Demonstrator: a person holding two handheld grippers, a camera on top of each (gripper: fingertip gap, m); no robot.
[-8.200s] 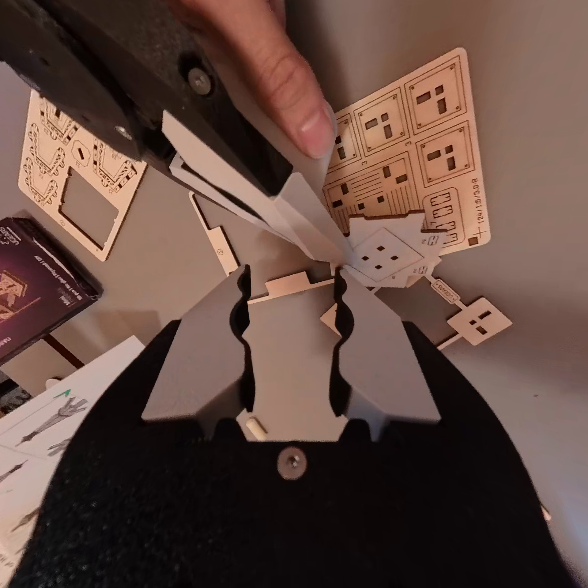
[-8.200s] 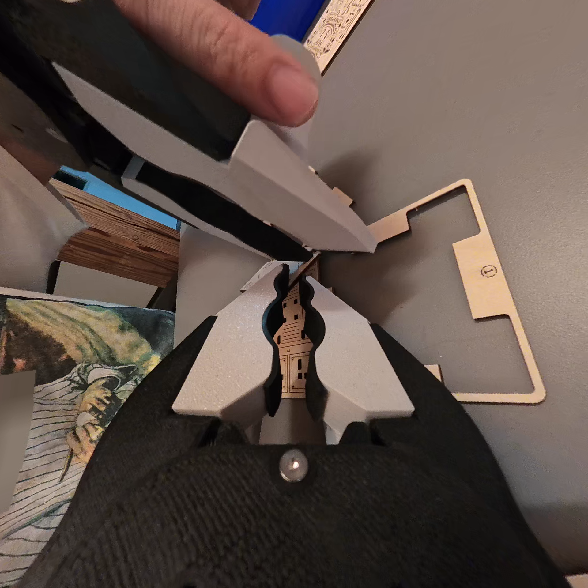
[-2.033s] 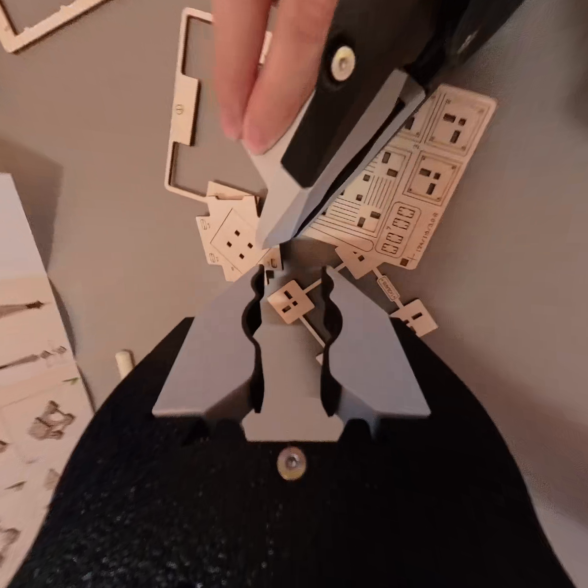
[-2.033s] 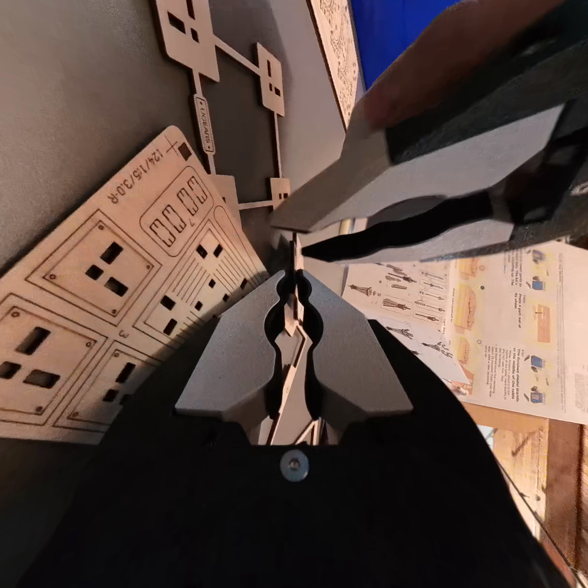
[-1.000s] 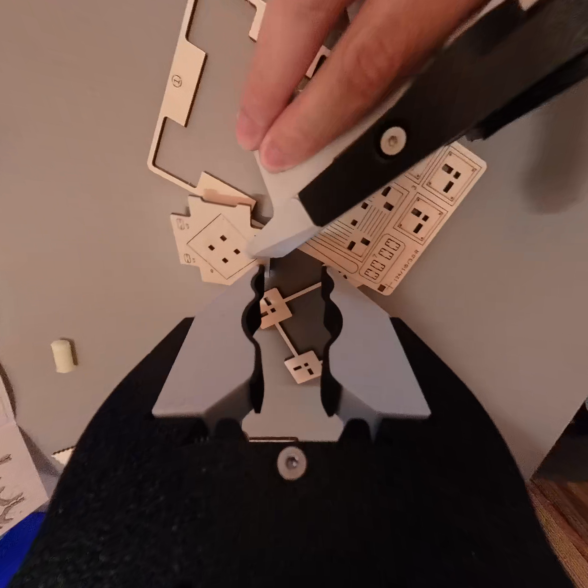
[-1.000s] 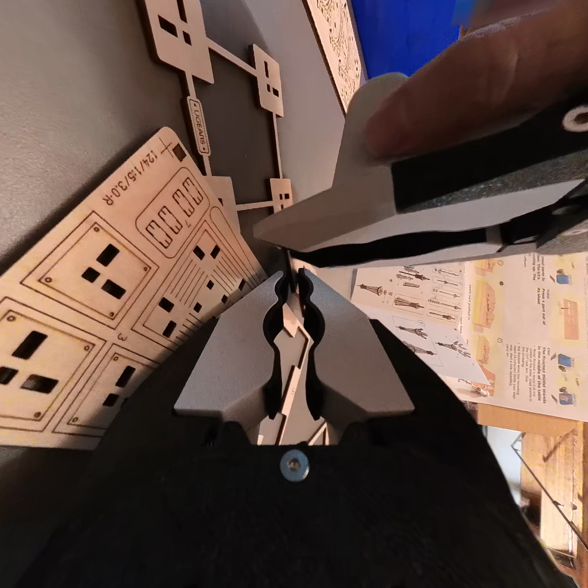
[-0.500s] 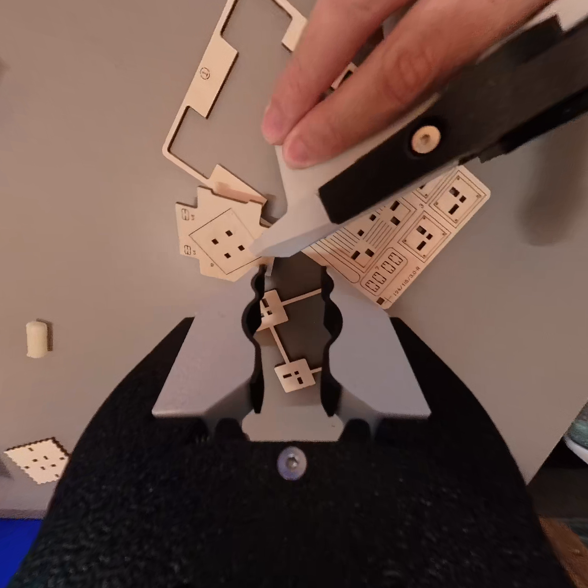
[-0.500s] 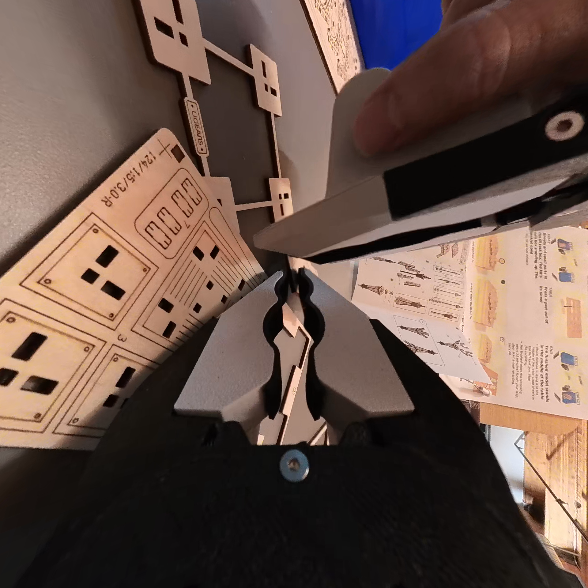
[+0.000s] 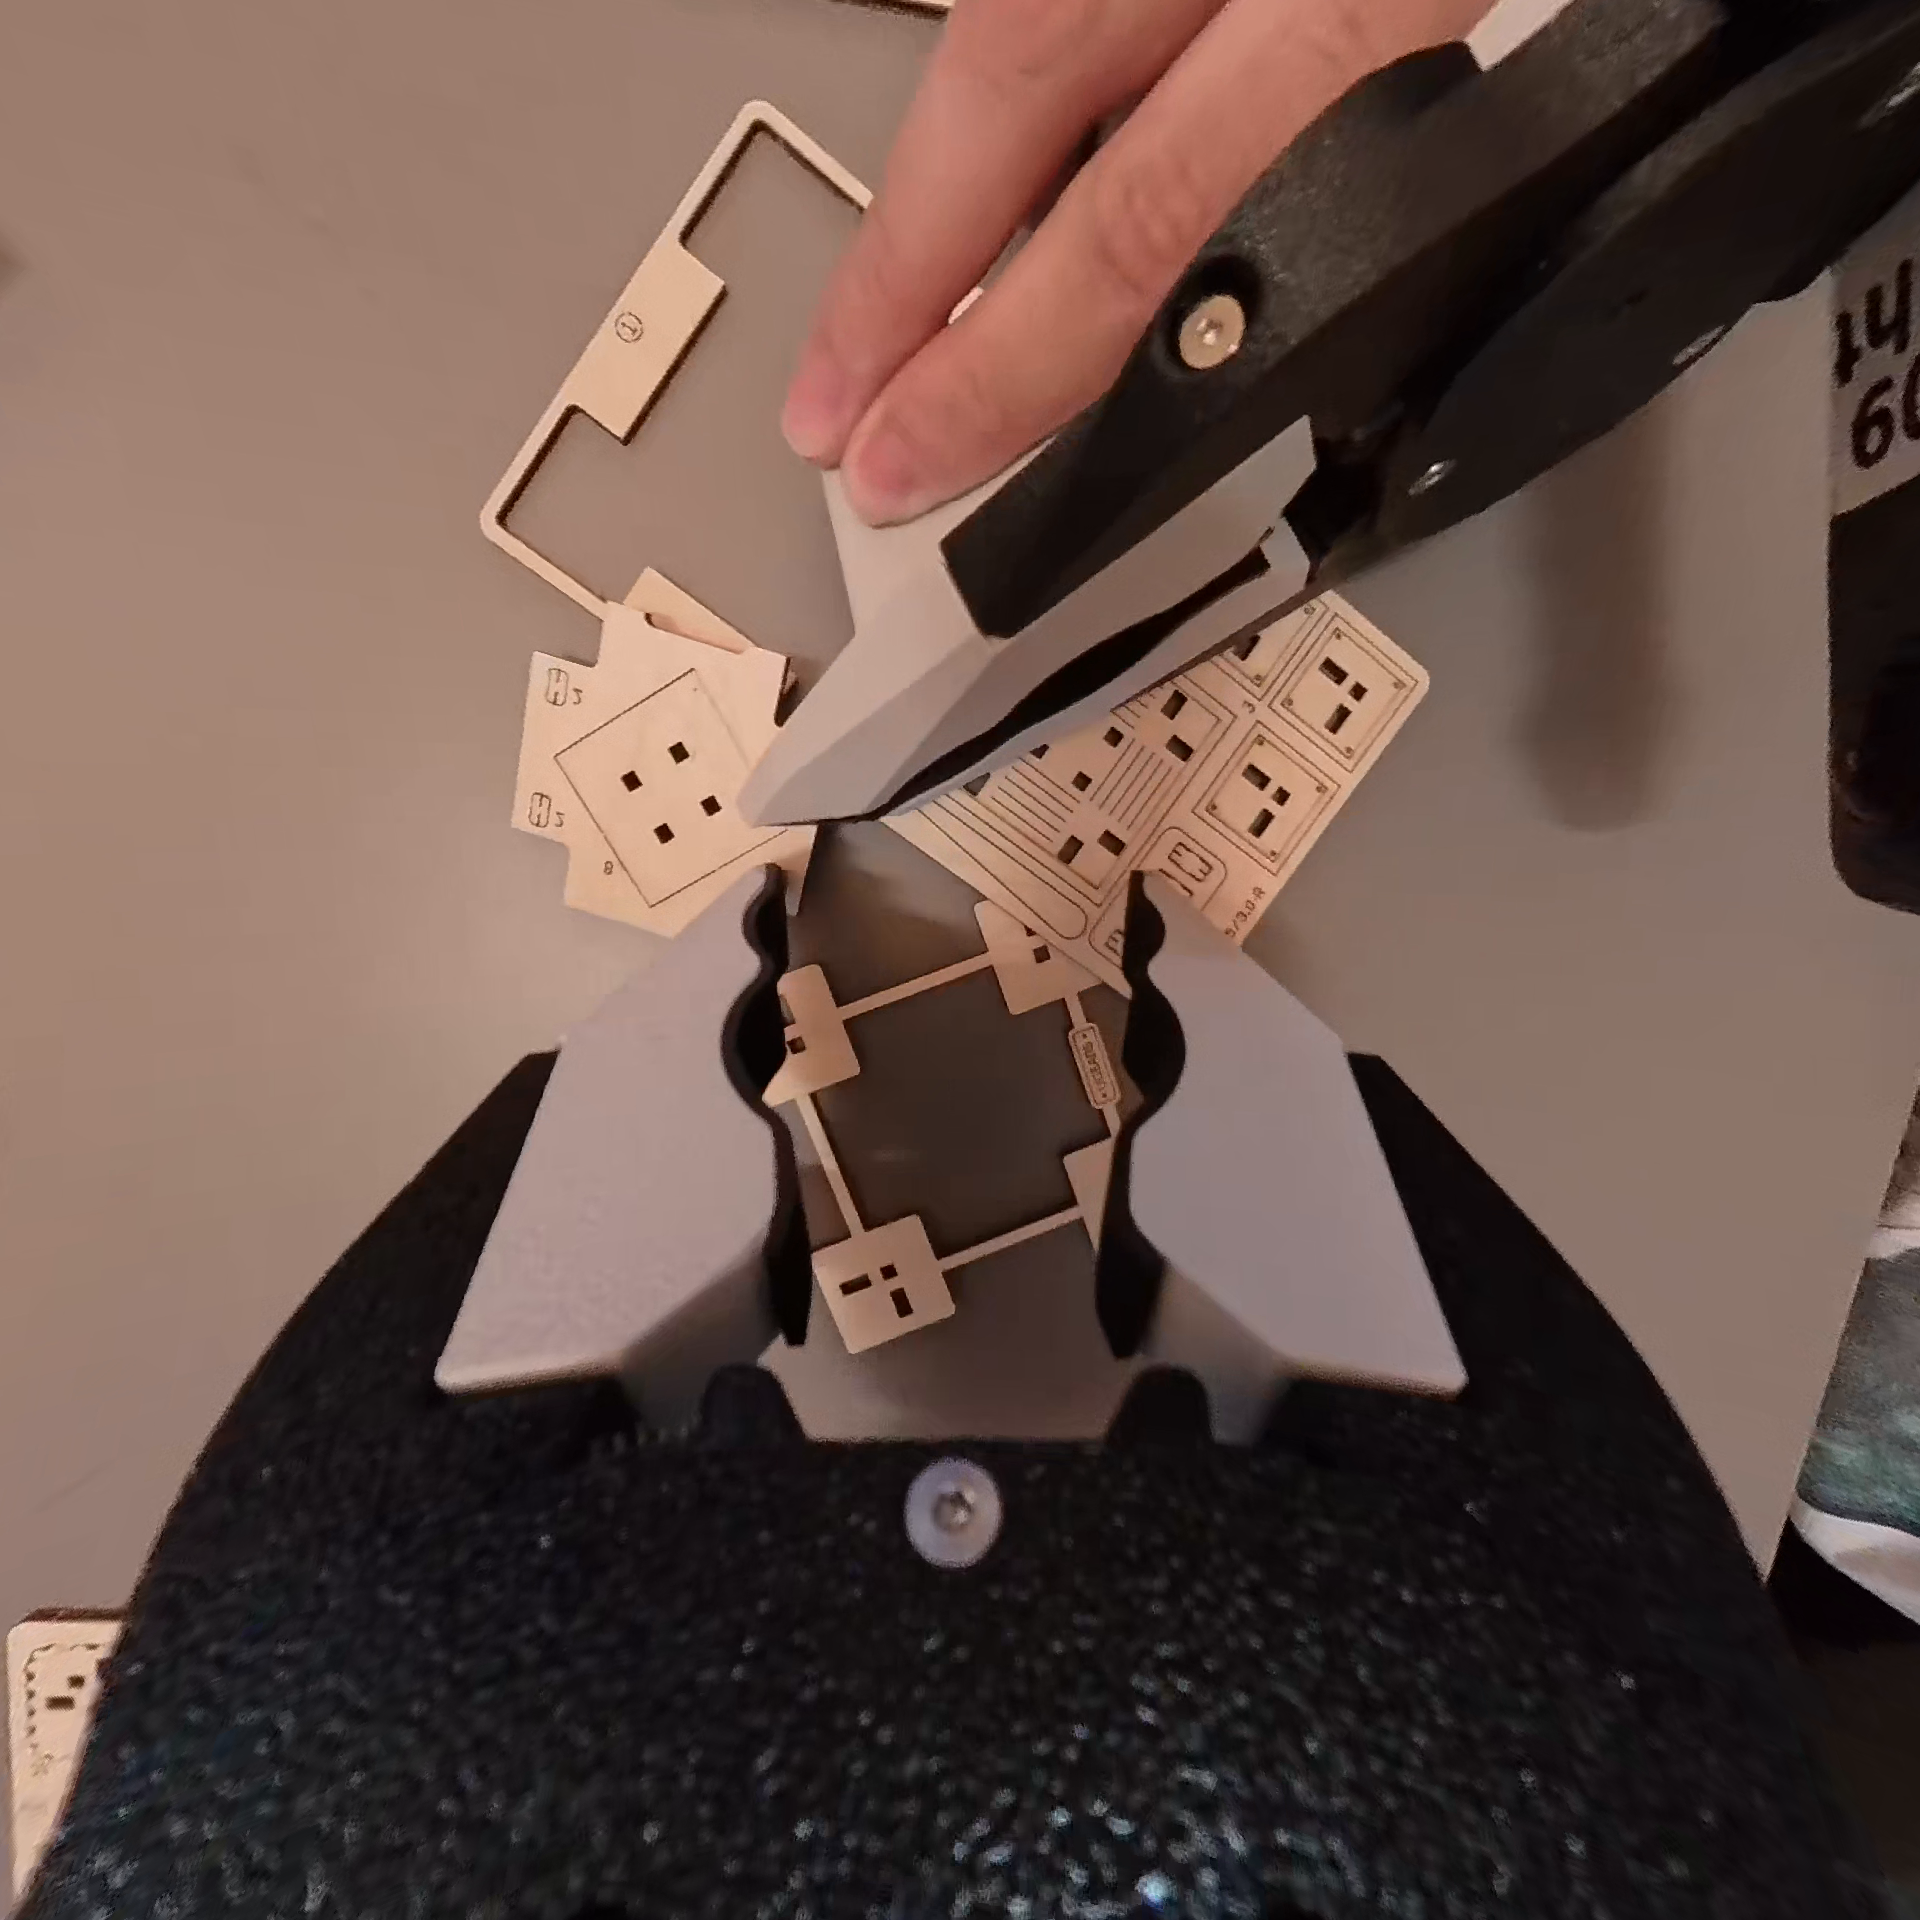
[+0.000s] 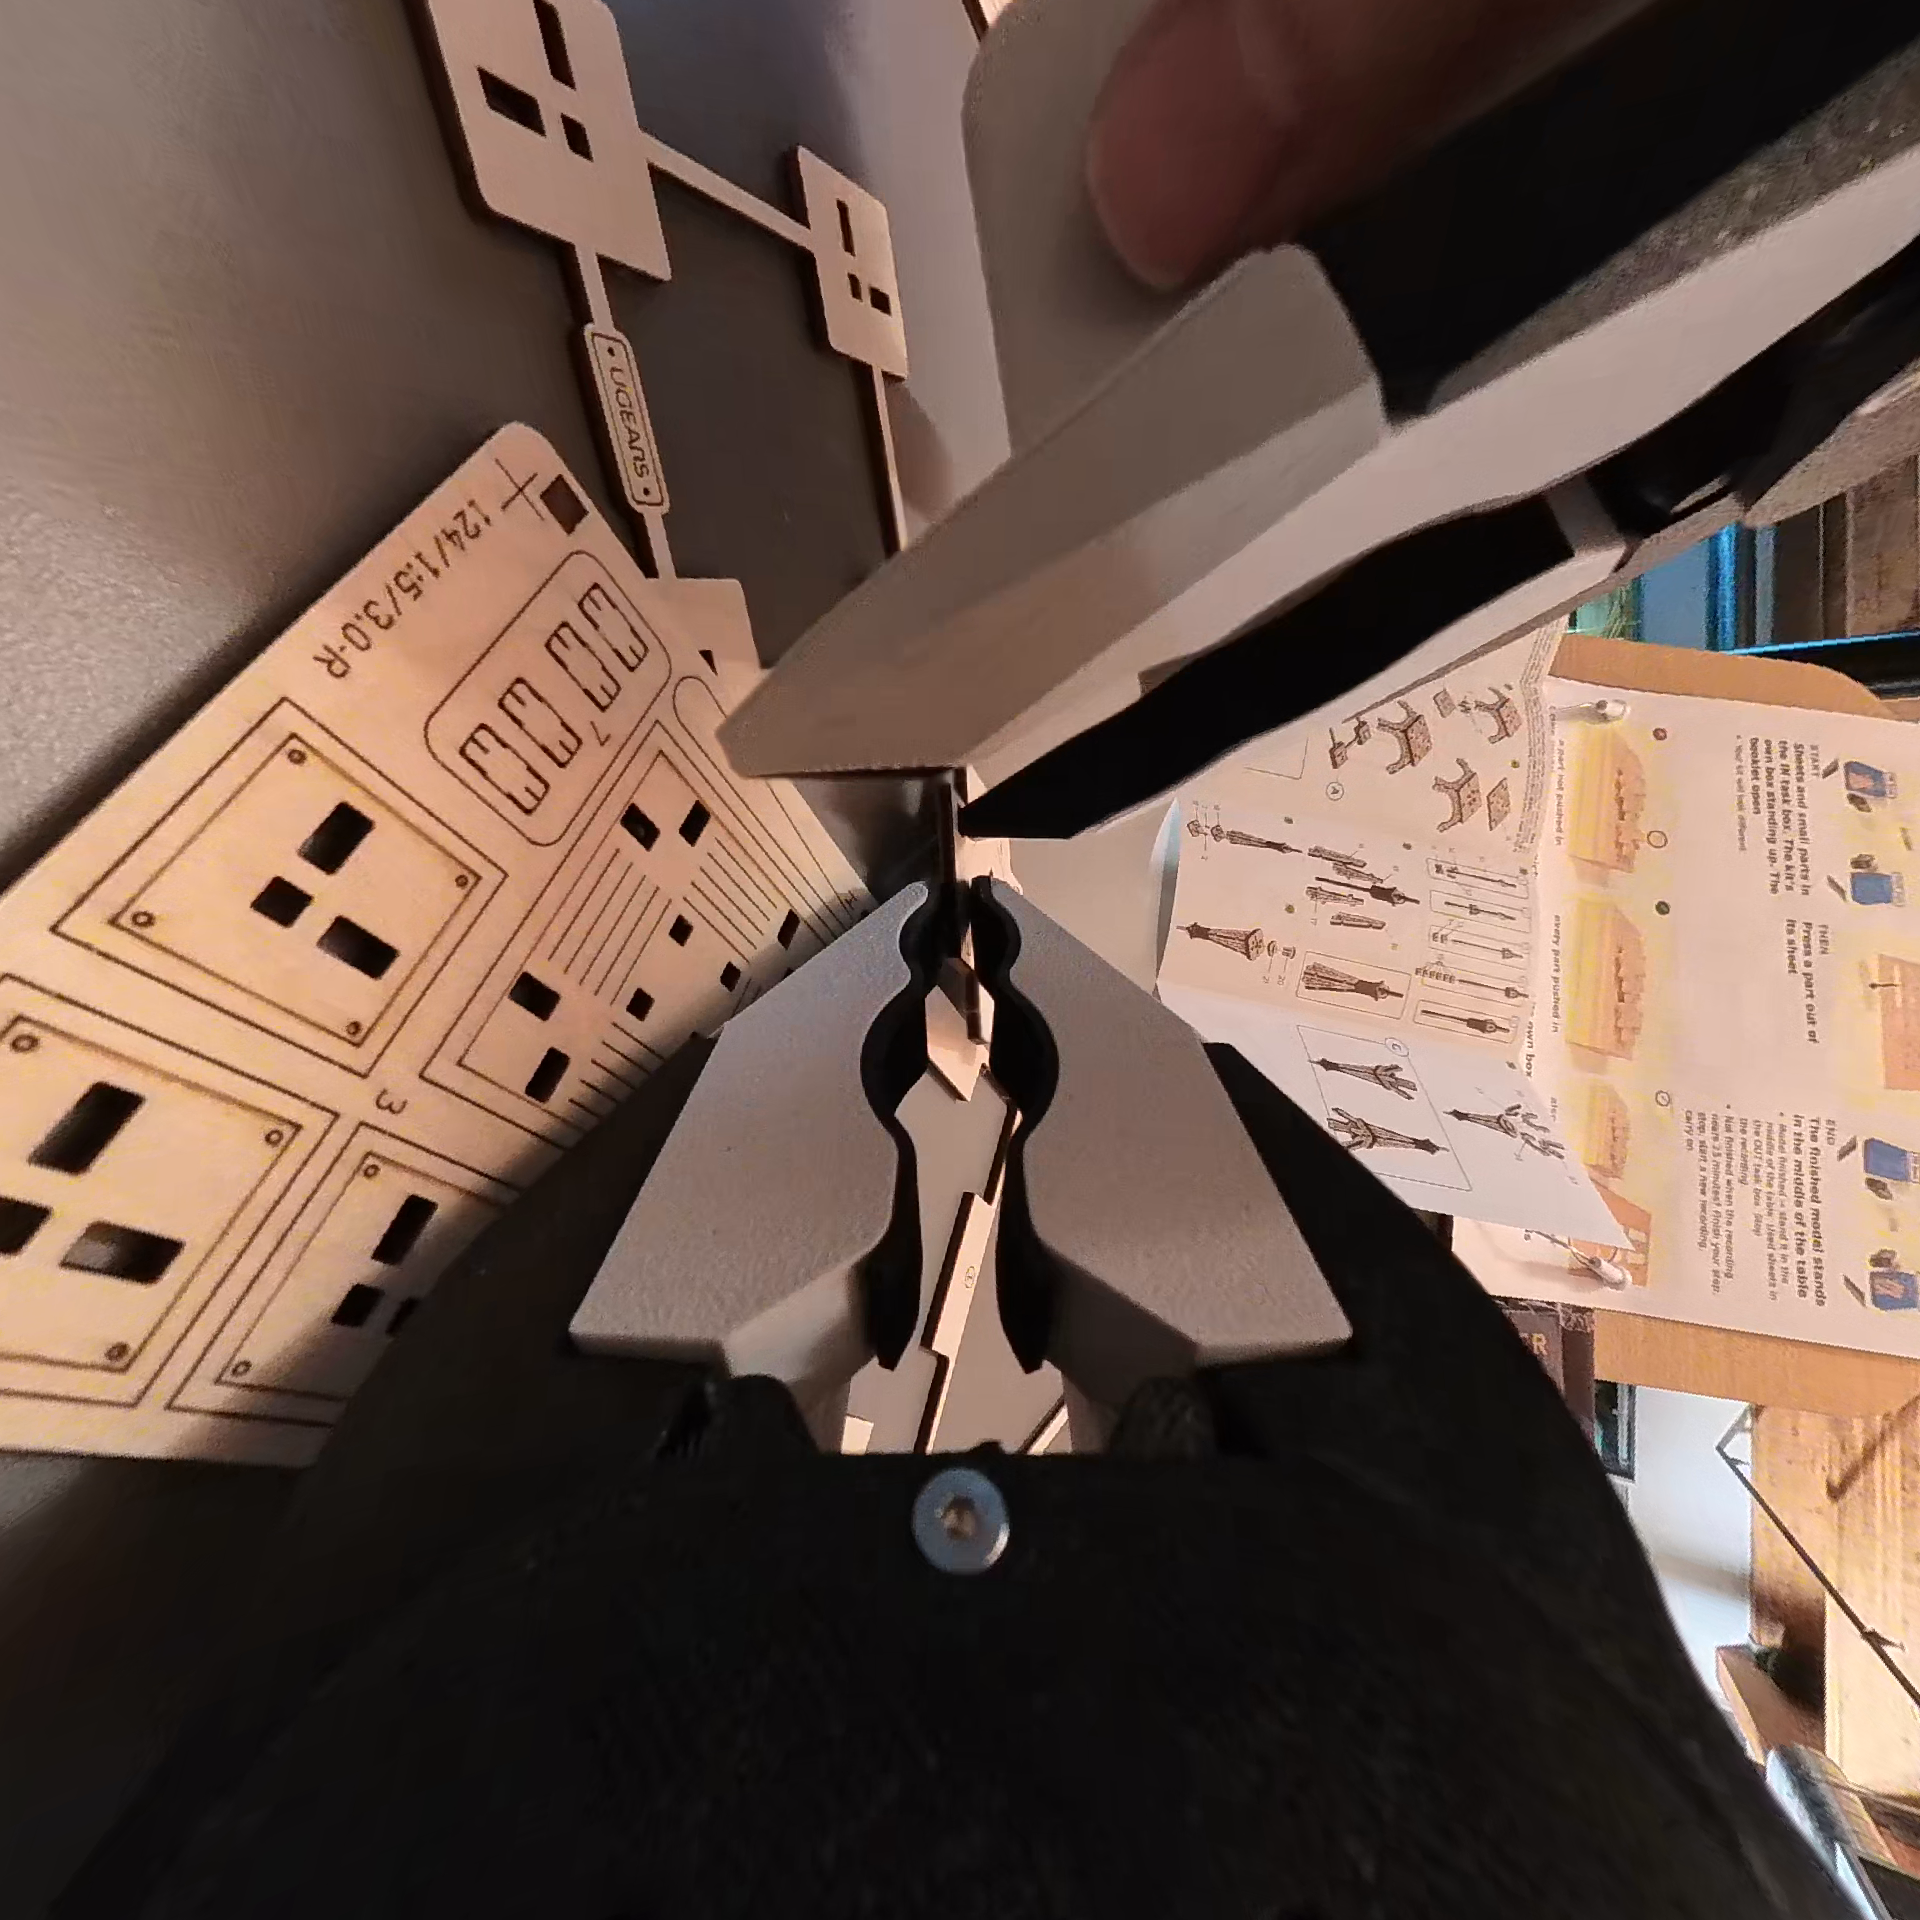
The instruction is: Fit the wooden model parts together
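Wider apart than half a second ago, the fingers of the left claw [image 9: 956,1039] now stand well open and empty above the grey worktop [image 9: 260,520], framing a thin wooden lattice [image 9: 935,1122] of four small slotted squares joined by struts, which lies flat between them. The right claw [image 10: 951,914] is closed on a flat wooden part [image 10: 951,1226], gripped edge-on so that only its notched rim shows between the fingers; the part runs back toward the claw's black body. In the left wrist view the right claw [image 9: 821,816] comes in from the upper right with a hand [image 9: 997,260] resting on its grey finger, its tips meeting just beyond the left claw's fingertips. Under it lies a pale sheet [image 9: 1247,758] of laser-cut squares and slots, its near corner overlapping the lattice. To the left, a notched plate [image 9: 644,790] with four small holes sits on the worktop, and beyond it an emptied wooden frame [image 9: 623,343], partly under the plate's far edge. A corner of another cut piece [image 9: 52,1704] shows at the lower left edge. In the right wrist view the left claw [image 10: 935,790] crosses from the upper right, tips close over the held part, crowding the space around it. A printed instruction leaflet [image 10: 1558,987] with drawings lies beyond to the right. The sheet, the lattice's tag and the plate carry engraved markings; the frame bears a small engraved mark.
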